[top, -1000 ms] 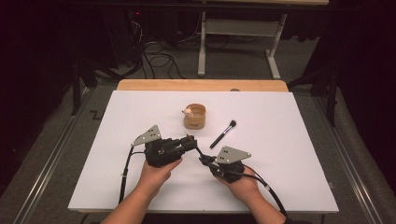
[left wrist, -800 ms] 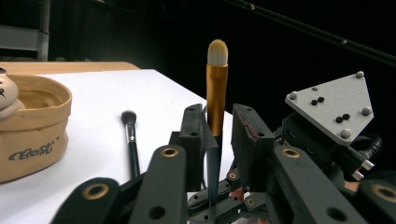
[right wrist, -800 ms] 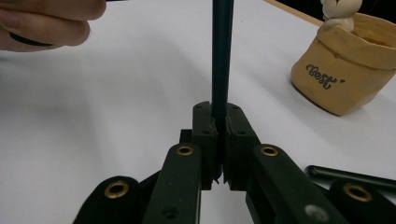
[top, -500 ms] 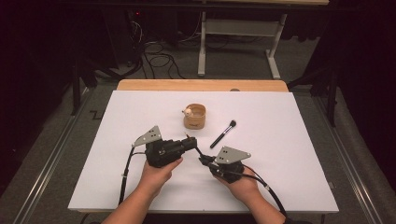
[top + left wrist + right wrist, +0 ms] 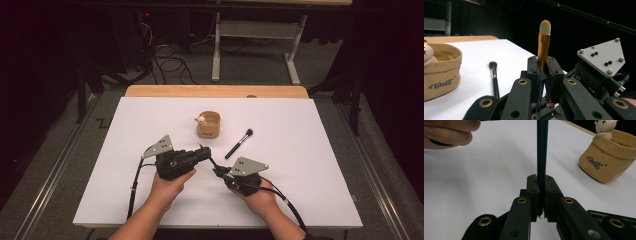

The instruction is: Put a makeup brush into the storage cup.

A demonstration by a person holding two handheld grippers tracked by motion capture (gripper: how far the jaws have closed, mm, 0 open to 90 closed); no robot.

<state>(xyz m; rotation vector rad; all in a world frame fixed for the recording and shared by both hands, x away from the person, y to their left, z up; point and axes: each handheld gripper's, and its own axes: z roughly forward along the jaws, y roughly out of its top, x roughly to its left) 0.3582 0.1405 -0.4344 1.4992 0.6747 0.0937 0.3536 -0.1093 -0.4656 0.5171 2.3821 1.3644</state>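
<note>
1. My left hand-held gripper (image 5: pixel 204 152) is fully closed on the small brush (image 5: pixel 543 42). In the left gripper view the pads clamp its orange ferrule, and the pale bristle tip stands up clear above the jaws.
2. My right hand-held gripper (image 5: pixel 218 171) is also closed tight. In the right gripper view the pads pinch the dark handle (image 5: pixel 542 150) of the same brush, which runs straight up out of the jaws.
3. From the high view, the small brush (image 5: pixel 211 161) spans the short gap between the two jaw tips. It is off the surface (image 5: pixel 310 165), on my side of the tan pot (image 5: pixel 208 127) and near it.
4. The left hand-held gripper's tip sits just on my side of the pot. The right one is a little further from the pot, towards me and slightly right.
5. The tan pot stands upright near the middle of the surface, with dark script lettering on its side. A small bear figure (image 5: pixel 201 119) sits at its rim.
6. A second, black brush (image 5: pixel 239 143) lies flat on the surface just right of the pot, apart from it, bristle end pointing away from me. No hand-held gripper touches it.
7. My left hand (image 5: pixel 167 187) and right hand (image 5: pixel 255 192) each wrap a gripper body, well to my side of the pot.
</note>
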